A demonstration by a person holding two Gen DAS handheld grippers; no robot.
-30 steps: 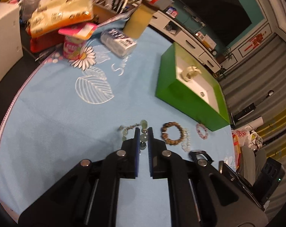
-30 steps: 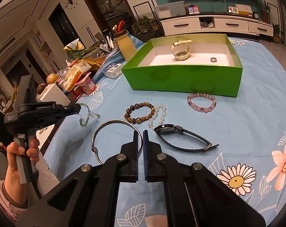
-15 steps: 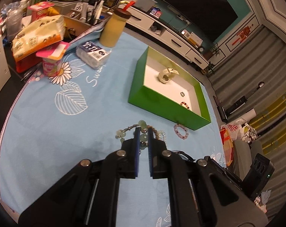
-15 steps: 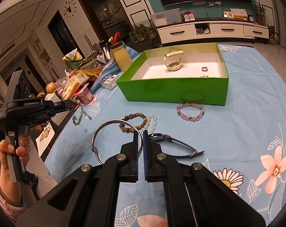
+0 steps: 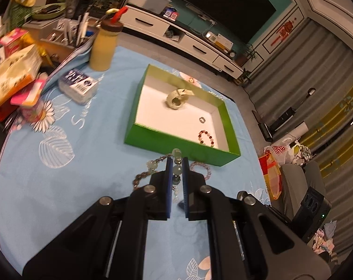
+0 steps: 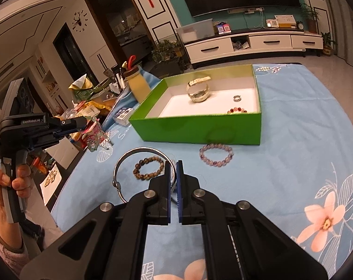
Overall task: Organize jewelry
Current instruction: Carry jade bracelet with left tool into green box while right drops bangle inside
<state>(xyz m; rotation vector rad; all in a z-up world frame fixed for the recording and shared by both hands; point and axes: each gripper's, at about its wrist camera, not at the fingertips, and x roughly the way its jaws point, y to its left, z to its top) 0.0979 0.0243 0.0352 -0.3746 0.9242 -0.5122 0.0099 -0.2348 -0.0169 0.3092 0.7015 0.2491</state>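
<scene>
The left gripper (image 5: 177,163) is pinched shut on a pale green jade-bead strand (image 5: 177,170), which hangs between its blue pads at centre frame of the left wrist view, clear of the light blue floral tablecloth (image 5: 60,186). In the right wrist view the same strand dangles at mid-left, well short of the box. The right gripper (image 6: 176,166) is pressed together on the rim of a thin silver metal bangle (image 6: 129,155), low in the centre of its view; whether the bangle is lifted or rests on the cloth I cannot tell.

The open green cardboard box with white floor (image 5: 153,137) sits just above centre in the left view. Already inside: a cream-coloured watch (image 5: 176,98), a small silver ring (image 5: 201,119) and a red-and-white bead bracelet (image 5: 205,137). Outside, on the cloth near the box's front wall: a brown wooden-bead bracelet (image 6: 149,164) and a pale purple bead bracelet (image 6: 216,155).

Risks, as judged:
- The strand is held by one bead only; round, smooth beads may slip from the pads during carry.
- The loose hanging tail may catch the box's near wall and be pulled free or drag the box.
- An early release would drop it short, onto the bracelets outside.
- The bangle, gripped on a narrow edge, may pivot or swing.
</scene>
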